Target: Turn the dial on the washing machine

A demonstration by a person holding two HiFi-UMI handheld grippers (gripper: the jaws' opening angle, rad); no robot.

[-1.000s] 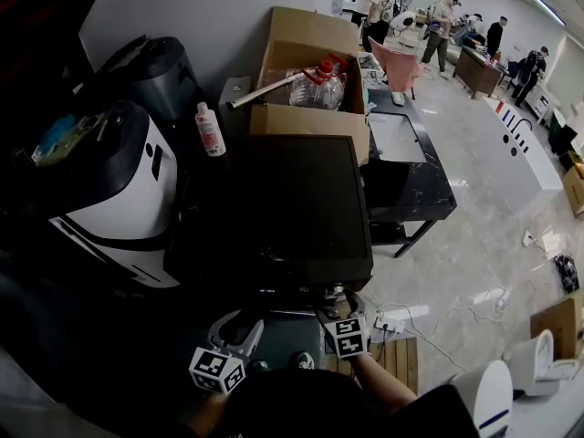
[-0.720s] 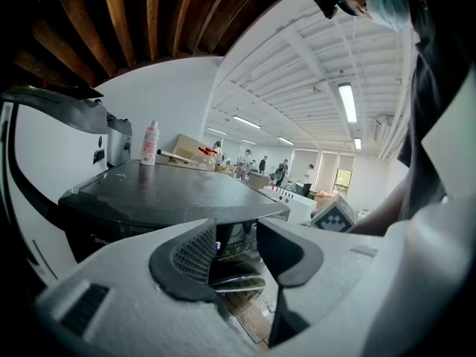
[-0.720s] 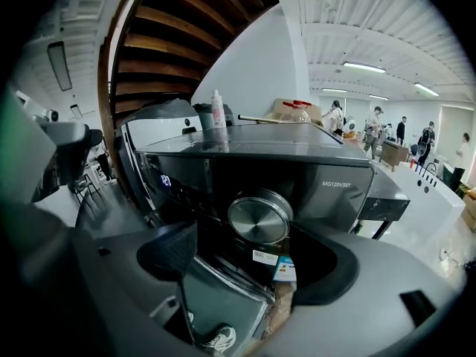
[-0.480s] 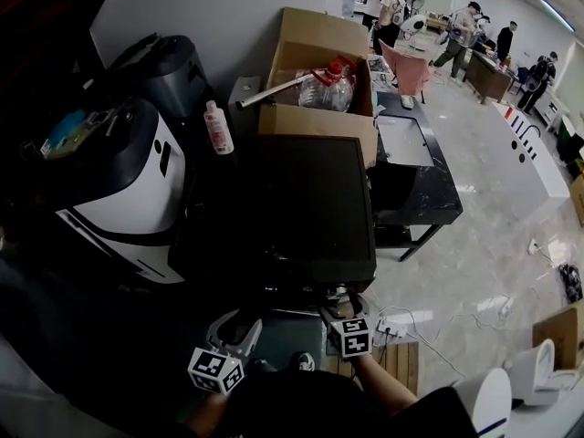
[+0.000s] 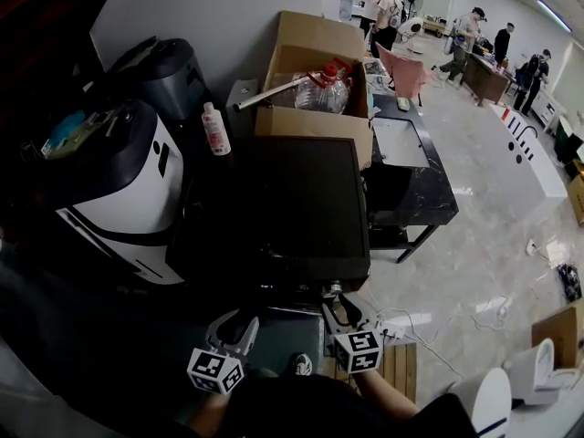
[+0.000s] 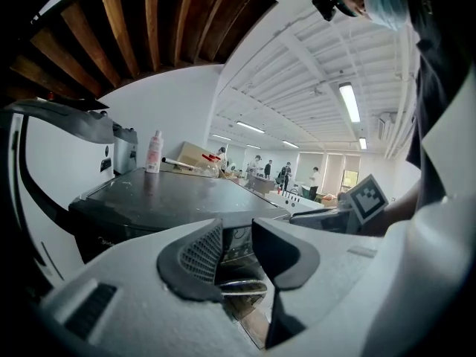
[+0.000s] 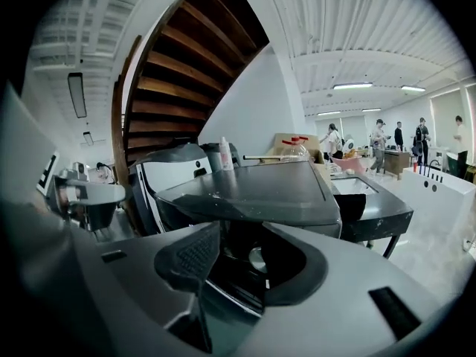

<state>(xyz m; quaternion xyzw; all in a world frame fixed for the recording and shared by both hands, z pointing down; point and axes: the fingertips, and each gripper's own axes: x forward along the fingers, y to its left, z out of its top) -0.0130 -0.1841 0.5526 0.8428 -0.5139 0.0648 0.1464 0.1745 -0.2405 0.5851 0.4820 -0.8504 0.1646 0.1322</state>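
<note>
Two tongs are narrowing, both still ungripped. The washing machine point(image 5: 310, 199) fills mid-frame. My right tongs point(image 5: 338, 305) have slid lower at its front edge, left tongs point(image 5: 235, 323) alongside at lower left. The dial point(image 7: 256, 259) shows between the right pads, untouched; I judge the grasp is just starting.

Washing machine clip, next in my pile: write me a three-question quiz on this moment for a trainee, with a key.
1. True or false: the box behind the washing machine is open on top.
2. Between the right gripper's jaws stands: A) the dial B) a towel C) nothing.
3. What colour are the caps of the bottles in the box?
Key: 1 true. 2 A; the jaws are closing with the dial between them. 3 red.
</note>
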